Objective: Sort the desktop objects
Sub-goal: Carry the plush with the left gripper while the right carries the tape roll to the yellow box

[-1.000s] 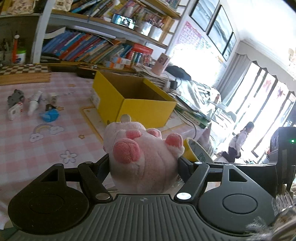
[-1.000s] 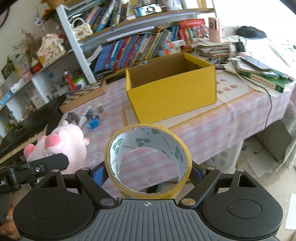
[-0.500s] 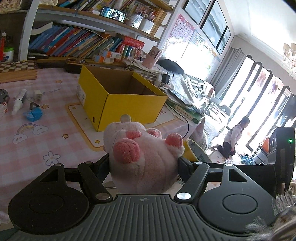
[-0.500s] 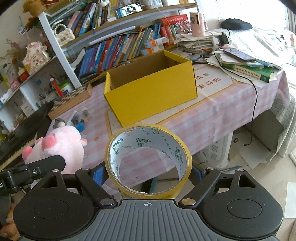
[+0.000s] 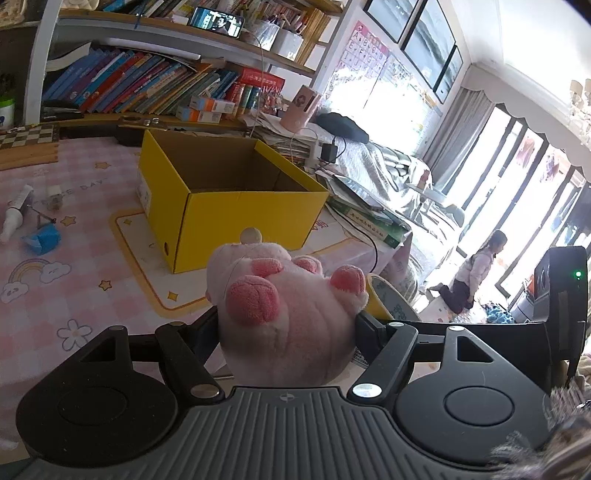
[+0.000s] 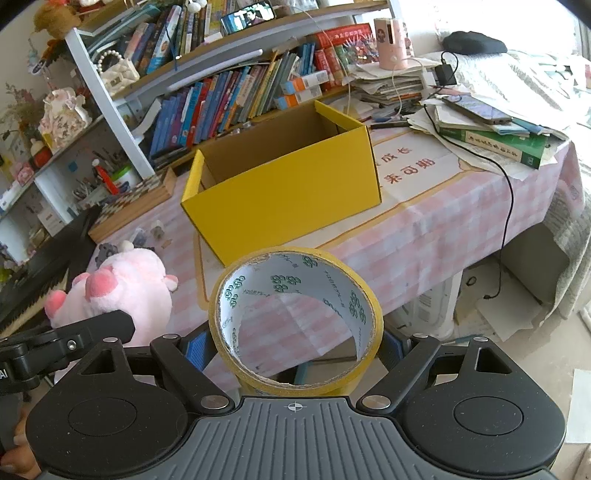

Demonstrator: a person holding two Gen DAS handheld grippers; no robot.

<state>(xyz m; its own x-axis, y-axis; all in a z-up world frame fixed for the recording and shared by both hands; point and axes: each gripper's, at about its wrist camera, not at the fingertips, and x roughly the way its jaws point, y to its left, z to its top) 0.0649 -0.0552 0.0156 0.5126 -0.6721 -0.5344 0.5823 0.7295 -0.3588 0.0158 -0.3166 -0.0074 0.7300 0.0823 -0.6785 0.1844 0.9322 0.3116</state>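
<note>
Clutter surrounds us: our left tool [image 5: 286,325] clamps a pink plush toy [image 5: 284,314], our right tool [image 6: 295,347] grips a yellow tape roll [image 6: 295,321], both near the bench [image 6: 424,229] edge. Ahead stands an open yellow box [image 6: 295,195]. Small items [image 5: 37,236] lie left. Tablecloth lettering reads "DAY".

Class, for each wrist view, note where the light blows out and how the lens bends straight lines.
Left wrist view: the windows at right are blown out white, and the shelf edges bow. Right wrist view: glare washes the top right corner over the paper piles; the white shelf post leans and curves.
</note>
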